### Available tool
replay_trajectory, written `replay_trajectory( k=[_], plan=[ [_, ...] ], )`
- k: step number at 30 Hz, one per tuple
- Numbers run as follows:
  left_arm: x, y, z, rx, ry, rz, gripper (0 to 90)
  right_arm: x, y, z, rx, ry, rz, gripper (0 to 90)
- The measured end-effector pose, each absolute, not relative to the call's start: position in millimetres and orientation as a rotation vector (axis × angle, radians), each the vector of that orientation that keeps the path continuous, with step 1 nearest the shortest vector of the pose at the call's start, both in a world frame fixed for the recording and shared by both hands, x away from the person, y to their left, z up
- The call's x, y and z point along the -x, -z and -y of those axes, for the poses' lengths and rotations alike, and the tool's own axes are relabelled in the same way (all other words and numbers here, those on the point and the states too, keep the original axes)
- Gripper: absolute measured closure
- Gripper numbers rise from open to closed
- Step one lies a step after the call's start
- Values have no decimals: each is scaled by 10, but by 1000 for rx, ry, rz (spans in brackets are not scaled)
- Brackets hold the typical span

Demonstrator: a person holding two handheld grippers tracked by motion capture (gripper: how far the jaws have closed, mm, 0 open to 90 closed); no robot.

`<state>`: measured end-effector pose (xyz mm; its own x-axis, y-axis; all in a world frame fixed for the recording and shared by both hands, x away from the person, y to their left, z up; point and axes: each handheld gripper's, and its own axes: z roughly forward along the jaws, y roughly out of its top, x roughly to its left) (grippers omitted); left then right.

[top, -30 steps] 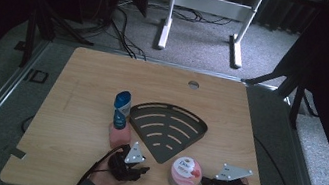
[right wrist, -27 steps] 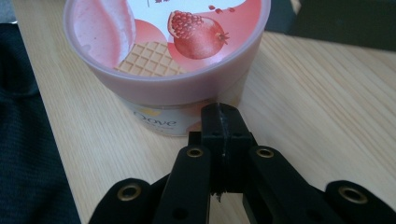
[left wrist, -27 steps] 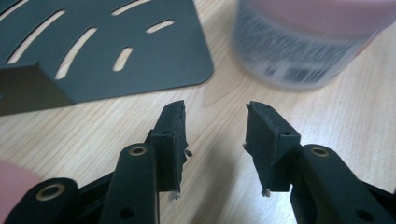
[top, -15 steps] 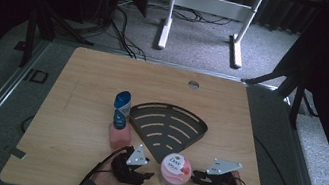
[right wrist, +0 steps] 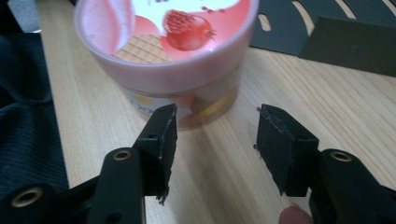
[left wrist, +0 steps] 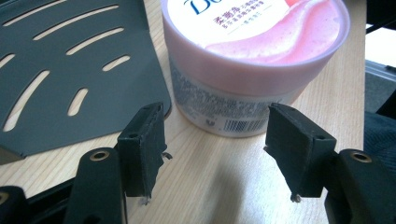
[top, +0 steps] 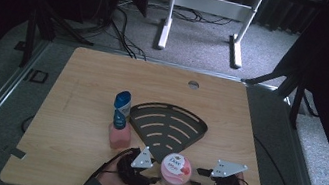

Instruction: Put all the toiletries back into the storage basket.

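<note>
- The round pink plastic cream jar with a white-and-pink printed lid [top: 175, 170] stands upright on the light wooden table [top: 88, 80], near its front edge, between my two grippers.
- It sits just beside the pointed front tip of the dark grey fan-shaped slotted tray [top: 167, 126]; I cannot tell whether they touch.
- My left gripper [left wrist: 219, 154] is released: its jaws have just been opening, and they stand apart, short of the jar's wall, with bare wood between them.
- My right gripper [right wrist: 215, 149] is also released, its jaws just opening too; the jar stands beyond the pads, untouched.
- A pink bottle with a blue cap [top: 119, 133] and a blue-and-white stick container [top: 122, 103] stand upright left of the tray, well clear of the jar.
</note>
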<state>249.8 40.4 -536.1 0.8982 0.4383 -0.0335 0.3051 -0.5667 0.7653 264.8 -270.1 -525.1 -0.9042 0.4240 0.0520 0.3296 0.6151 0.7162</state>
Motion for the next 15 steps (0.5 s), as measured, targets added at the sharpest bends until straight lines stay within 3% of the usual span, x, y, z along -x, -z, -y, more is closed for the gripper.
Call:
replay_trajectory(
  k=[6,15],
  plan=[
    [-2504,5387,-347,-2214,-156,-488,365,-2619,5271,2636,-554,-1190,-2747,406],
    [-2522,5404,-264,-2226,-147,-458,299,-2624,5300,2553,-486,-1223,-2766,393]
  ],
)
